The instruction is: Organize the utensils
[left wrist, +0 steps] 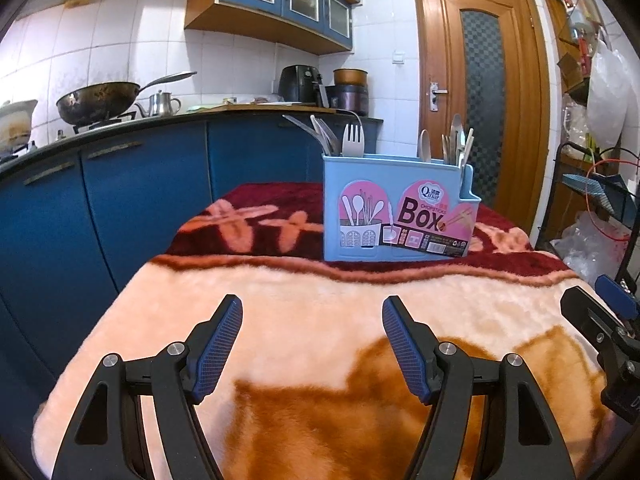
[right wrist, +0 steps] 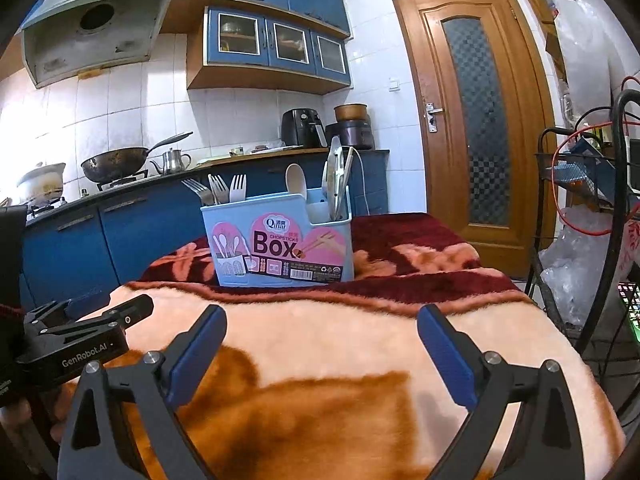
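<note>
— Both grippers are hovering low over the near part of the blanket-covered tabletop (left wrist: 304, 320): the left gripper (left wrist: 312, 344) is spread wide and holding nothing, and the right gripper (right wrist: 322, 352) is gaping the same way, empty too.

— And the utensils?

— All are standing in the blue chopsticks box (left wrist: 396, 208) at the far side, well apart from both grippers: forks (left wrist: 353, 140) in the left compartment, a spoon (left wrist: 424, 145) and more pieces on the right.

— How would they handle?

— Probably light, stiff and slick, so I'd pinch one across its upper part, where it clears the rim. The box looks like light plastic on soft plush, so it may tip.
</note>
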Demonstrator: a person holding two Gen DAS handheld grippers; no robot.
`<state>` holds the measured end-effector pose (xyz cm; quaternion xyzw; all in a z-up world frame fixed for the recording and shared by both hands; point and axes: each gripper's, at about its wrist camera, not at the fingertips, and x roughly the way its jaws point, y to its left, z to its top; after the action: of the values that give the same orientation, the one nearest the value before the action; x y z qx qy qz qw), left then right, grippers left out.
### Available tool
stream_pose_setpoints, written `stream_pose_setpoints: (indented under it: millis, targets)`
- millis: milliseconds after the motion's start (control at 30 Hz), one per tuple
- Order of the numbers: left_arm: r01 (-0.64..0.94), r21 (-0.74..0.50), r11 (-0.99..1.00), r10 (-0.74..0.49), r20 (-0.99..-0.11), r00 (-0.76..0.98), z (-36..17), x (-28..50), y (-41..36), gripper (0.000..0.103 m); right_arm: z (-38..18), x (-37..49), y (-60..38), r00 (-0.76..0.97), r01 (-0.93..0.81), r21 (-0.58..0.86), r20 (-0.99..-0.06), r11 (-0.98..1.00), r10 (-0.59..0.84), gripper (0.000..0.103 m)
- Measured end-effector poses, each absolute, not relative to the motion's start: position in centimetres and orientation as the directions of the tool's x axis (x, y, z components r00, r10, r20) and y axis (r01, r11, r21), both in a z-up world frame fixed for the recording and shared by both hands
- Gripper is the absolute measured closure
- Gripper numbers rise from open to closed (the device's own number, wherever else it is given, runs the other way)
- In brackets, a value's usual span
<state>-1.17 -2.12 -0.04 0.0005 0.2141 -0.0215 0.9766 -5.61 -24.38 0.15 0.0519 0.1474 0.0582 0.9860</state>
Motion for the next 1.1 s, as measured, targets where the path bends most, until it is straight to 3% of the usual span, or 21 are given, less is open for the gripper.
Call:
stream_pose_setpoints:
  millis: [1100]
  targets:
    - [0.05, -0.026, 0.998, -0.056, -0.406, 0.912, -0.02, -1.34, -2.02, 0.029, 0.11, -5.61, -24.4, 0.95, -0.1, 0.11, -0.284, 0.989, 0.128, 0.004]
